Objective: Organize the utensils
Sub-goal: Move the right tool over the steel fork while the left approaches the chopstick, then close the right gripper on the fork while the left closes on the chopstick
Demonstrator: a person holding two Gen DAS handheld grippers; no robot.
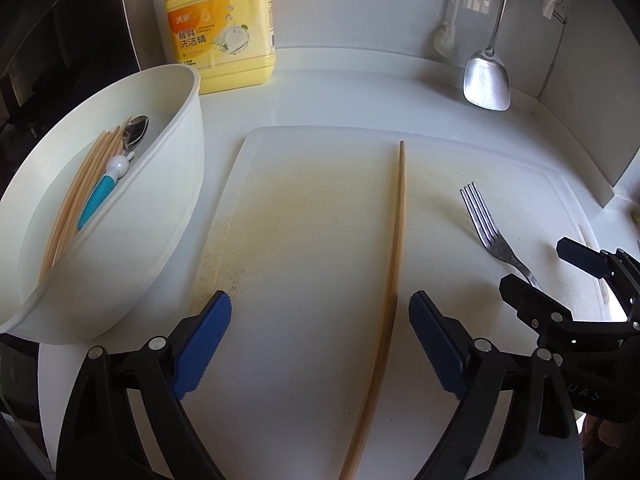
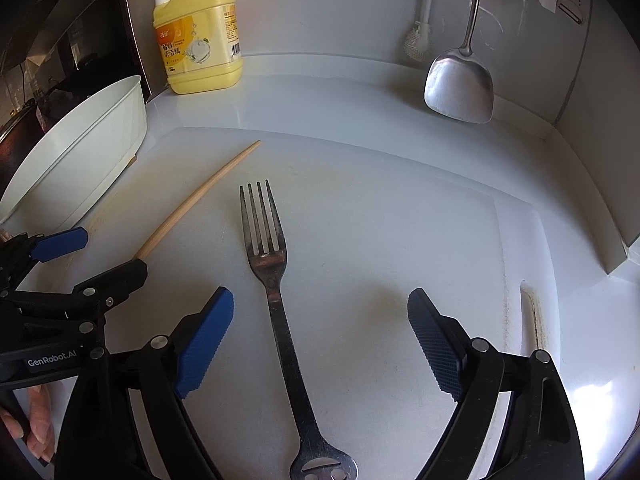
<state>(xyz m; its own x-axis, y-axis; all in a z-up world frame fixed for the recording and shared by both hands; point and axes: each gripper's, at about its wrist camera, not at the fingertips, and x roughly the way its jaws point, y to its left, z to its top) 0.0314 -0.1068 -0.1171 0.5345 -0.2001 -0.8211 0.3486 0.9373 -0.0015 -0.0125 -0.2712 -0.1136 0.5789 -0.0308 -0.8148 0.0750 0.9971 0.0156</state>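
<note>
White kitchen table with a white plastic cutting board point(image 1: 320, 208) on it, walls closing the far and right edges.

Nearest, left gripper point(image 1: 320, 344) hangs over the board's near edge, blue fingers point(image 1: 202, 350) spread wide, gripping nothing; the single long wooden chopstick point(image 1: 394, 264) lies flat between them, close to the right finger, running near to far. Light, stiff, thin and round, so it will likely roll or skid on smooth plastic; best pinch across the thicker near part, fingers square to the shaft.

Right gripper point(image 2: 320, 344) also spread wide and empty, straddling the stainless steel fork point(image 2: 276, 304) toward the board's right side, tines pointing far. Fork is rigid, heavier, slick, low-lying; take the flat handle mid-length, not the tines.

At the left edge, a white oval plastic bin point(image 1: 188, 184) holds more wooden chopsticks point(image 1: 76, 200) and a blue-handled metal spoon point(image 1: 108, 184), probably the destination.

Far side: yellow dish-soap jug with pump point(image 1: 222, 28) at the far-left corner, steel spatula point(image 1: 486, 76) and white brush point(image 1: 446, 36) hanging on the far wall.
</note>
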